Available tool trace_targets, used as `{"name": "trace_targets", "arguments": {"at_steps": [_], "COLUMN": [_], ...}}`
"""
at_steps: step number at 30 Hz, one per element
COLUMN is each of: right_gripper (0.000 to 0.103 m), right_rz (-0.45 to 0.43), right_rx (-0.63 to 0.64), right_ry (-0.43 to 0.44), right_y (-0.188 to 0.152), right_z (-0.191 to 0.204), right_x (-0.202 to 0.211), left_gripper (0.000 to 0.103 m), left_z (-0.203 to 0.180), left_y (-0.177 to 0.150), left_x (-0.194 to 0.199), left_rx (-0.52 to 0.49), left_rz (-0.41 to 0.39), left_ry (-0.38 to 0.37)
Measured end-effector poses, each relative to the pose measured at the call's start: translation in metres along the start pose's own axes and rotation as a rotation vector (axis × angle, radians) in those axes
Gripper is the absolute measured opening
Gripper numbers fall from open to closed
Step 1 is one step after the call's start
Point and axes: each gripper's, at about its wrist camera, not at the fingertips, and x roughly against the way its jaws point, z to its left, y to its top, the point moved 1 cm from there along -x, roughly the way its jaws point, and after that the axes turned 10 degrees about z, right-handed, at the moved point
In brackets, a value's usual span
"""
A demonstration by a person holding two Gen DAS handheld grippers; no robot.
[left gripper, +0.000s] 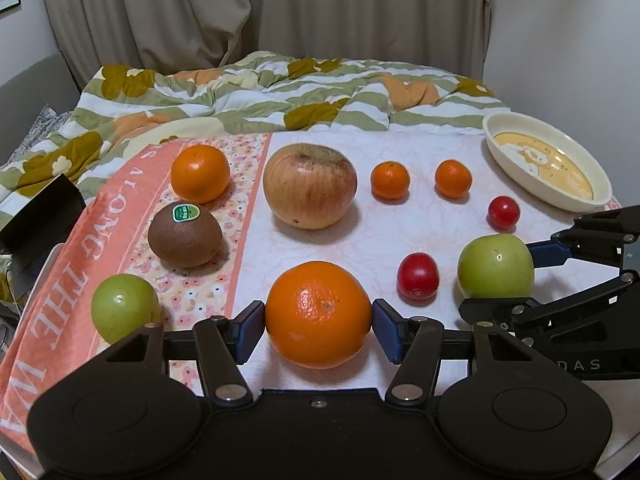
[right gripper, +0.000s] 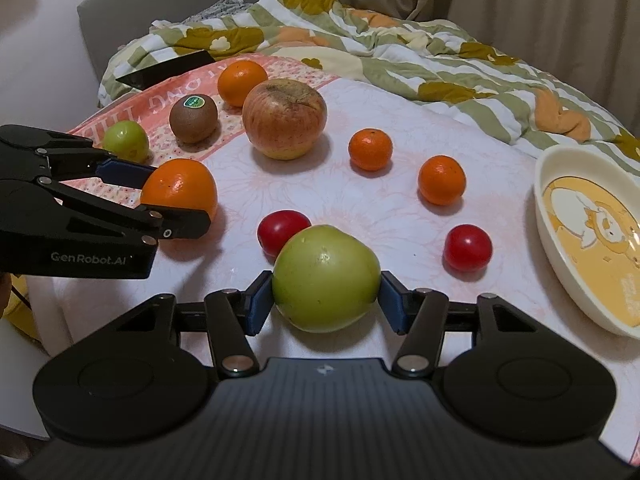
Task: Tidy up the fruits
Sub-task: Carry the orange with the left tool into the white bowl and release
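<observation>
A large orange [left gripper: 318, 314] is clamped by the left gripper [left gripper: 319, 330], a green apple [right gripper: 326, 278] by the right gripper [right gripper: 326, 300], on a floral tablecloth [left gripper: 400, 232] beside a quilted bed [left gripper: 256, 92] and curtains [left gripper: 260, 8].

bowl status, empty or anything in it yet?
Empty. The bowl shows only its printed cartoon base in both views; every fruit sits on the cloth outside it.

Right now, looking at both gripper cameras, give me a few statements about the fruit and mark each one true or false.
1. The left gripper brackets a large orange. True.
2. The right gripper brackets a kiwi. False: a green apple; the kiwi sits untouched.
3. The cream dish holds no fruit. True.
4. Three red cherry tomatoes lie on the cloth. False: two.
</observation>
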Motion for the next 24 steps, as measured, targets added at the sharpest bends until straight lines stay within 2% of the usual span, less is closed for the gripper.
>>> {"name": "trace_targets", "arguments": {"at_steps": [8, 13, 18, 24], "right_gripper": [0.071, 0.071, 0.071, 0.071], "right_rz": [-0.047, -0.076, -0.102, -0.132], "right_rx": [-0.042, -0.114, -0.168, -0.222], "right_ry": [-0.025, -0.046, -0.098, -0.187], "right_y": [-0.007, -0.014, -0.022, -0.026], "right_z": [-0.013, -0.033, -0.059, -0.099], "right_x": [0.045, 0.085, 0.123, 0.154], "left_gripper": [0.062, 0.062, 0.062, 0.062], "left_z": [-0.017, -0.035, -0.058, -0.085], "left_y": [0.009, 0.022, 0.043, 0.074], "left_x": [0.036, 0.064, 0.085, 0.089], "left_rx": [0.016, 0.029, 0.019, -0.012], "left_rz": [-0.041, -0.084, -0.121, -0.155], "left_ry": [-0.010, -0.022, -0.041, -0.097]}}
